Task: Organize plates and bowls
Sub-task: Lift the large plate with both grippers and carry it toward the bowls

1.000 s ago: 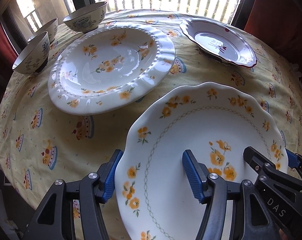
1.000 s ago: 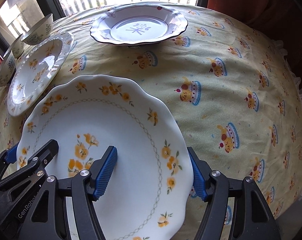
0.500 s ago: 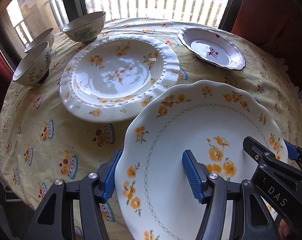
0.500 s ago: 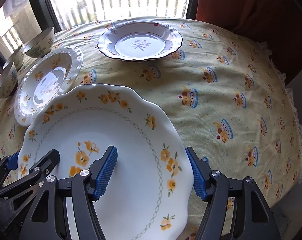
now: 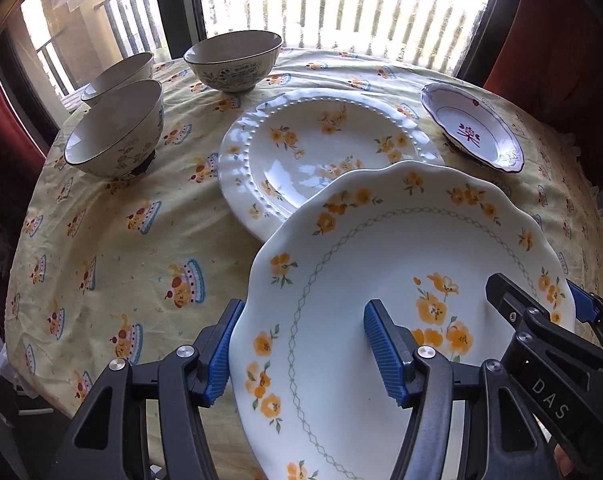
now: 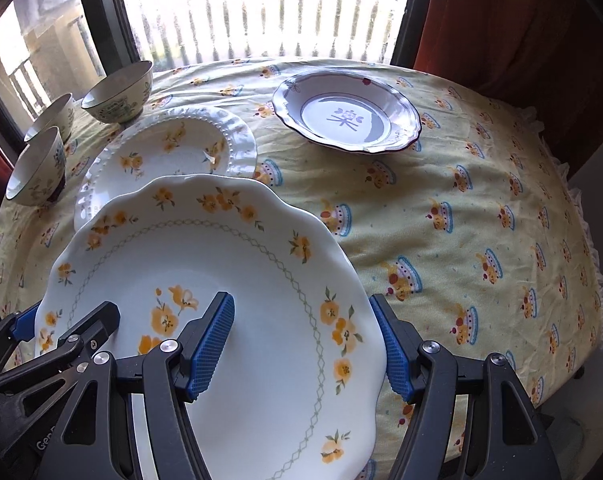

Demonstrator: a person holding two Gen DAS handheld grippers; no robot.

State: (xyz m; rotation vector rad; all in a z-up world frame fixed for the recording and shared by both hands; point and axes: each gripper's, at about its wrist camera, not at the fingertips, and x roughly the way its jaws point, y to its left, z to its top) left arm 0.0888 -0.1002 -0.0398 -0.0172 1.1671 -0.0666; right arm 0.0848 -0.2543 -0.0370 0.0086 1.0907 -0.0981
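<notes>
Cloth-covered round surface (image 5: 113, 240) carries everything that is set down, and it is crowded enough that stacking looks like the sensible way to tidy it; biggest of the crockery is the scalloped plate (image 5: 401, 264) with orange flowers, which is off the cloth and carried by both claws at once, probably because it is wide and smooth and a single pinch at one edge would let it sag or slip; its far rim overlaps the near edge of the beaded plate (image 5: 325, 148) in both views, though whether the two touch I cannot tell; that beaded plate lies flat on the cloth near the middle and, by my reading, is the base on which the carried one is meant to land; beyond it to the right, well apart, sits the smaller red-rimmed dish (image 6: 347, 118), which would suit the top of a pile; three bowls (image 5: 115, 128) stand grouped at the far left by the window, kept apart from the plates as their own kind; left claw (image 5: 301, 348) is clenched across the plate's near-left rim, one blue pad under the edge and one on the face; right claw (image 6: 305, 344) is likewise clamped on the near-right rim, so the load is shared and the plate stays close to level.
</notes>
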